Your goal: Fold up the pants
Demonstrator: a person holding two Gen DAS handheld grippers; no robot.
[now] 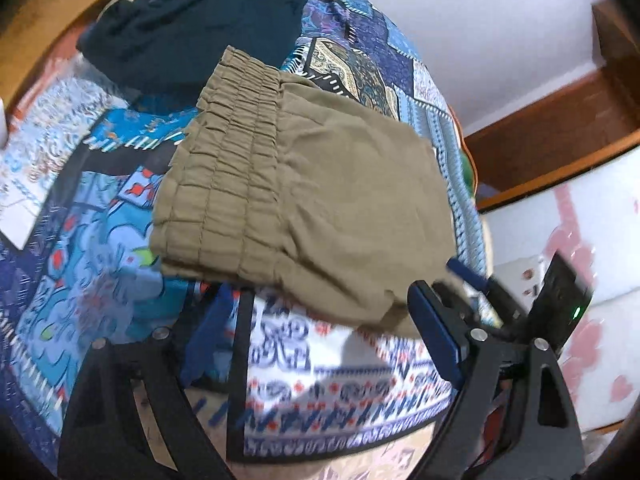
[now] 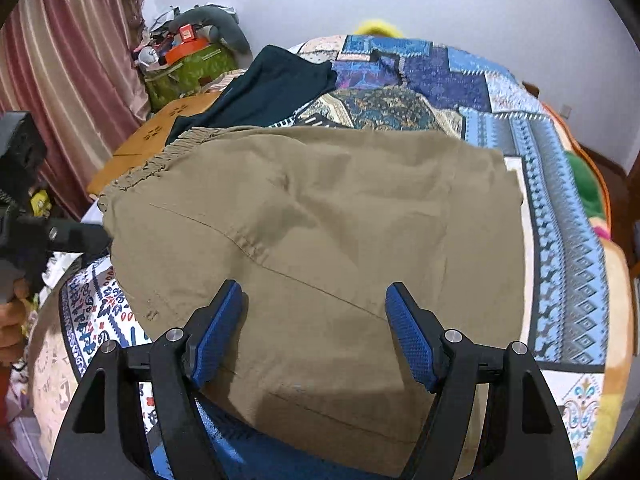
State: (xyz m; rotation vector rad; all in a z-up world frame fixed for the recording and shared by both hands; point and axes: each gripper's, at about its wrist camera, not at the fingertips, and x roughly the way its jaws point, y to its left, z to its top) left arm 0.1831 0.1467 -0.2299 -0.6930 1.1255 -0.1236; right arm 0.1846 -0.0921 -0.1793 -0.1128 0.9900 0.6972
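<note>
The khaki pants [image 1: 312, 184] lie folded into a compact rectangle on the patterned bedspread [image 1: 100, 240], elastic waistband toward the left. In the right wrist view the pants [image 2: 320, 220] fill the middle. My left gripper [image 1: 320, 316] is open at the pants' near edge, blue pads apart, holding nothing. My right gripper [image 2: 314, 328] is open just above the near part of the pants, its pads spread wide. The right gripper also shows in the left wrist view [image 1: 500, 292] at the pants' right corner. The left gripper shows at the far left of the right wrist view [image 2: 60, 236].
A dark teal garment [image 1: 192, 20] lies on the bed beyond the pants; it also shows in the right wrist view [image 2: 264, 88]. A wooden bed frame [image 2: 160, 132], a striped curtain [image 2: 80, 60] and a cluttered green box [image 2: 188, 68] stand at the left.
</note>
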